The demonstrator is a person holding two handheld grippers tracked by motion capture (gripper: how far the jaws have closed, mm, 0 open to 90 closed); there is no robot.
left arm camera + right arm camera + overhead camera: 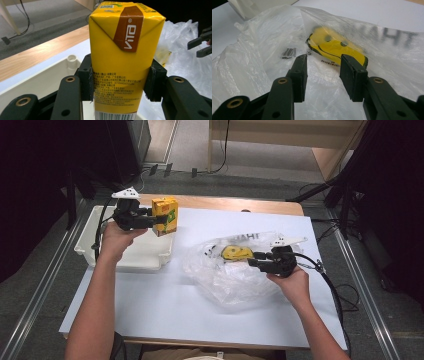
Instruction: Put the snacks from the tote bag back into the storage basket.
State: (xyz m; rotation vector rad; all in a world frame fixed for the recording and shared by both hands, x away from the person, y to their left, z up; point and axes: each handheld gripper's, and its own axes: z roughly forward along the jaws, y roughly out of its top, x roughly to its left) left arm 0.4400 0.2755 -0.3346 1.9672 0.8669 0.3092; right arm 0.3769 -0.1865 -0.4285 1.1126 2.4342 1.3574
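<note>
Black pads [154,82] clamp glossy yellow carton [122,57] — crinkled plastic bag [235,270] beyond.

A shallow white plastic tray [131,257] sits at the left edge of a white tabletop [165,305], which is bordered at its far side by a strip of light wooden board [235,203]. Grey carpeted floor [250,182] lies beyond, crossed by black cables [226,145]. Metal floor rails [40,285] flank the table.
</note>
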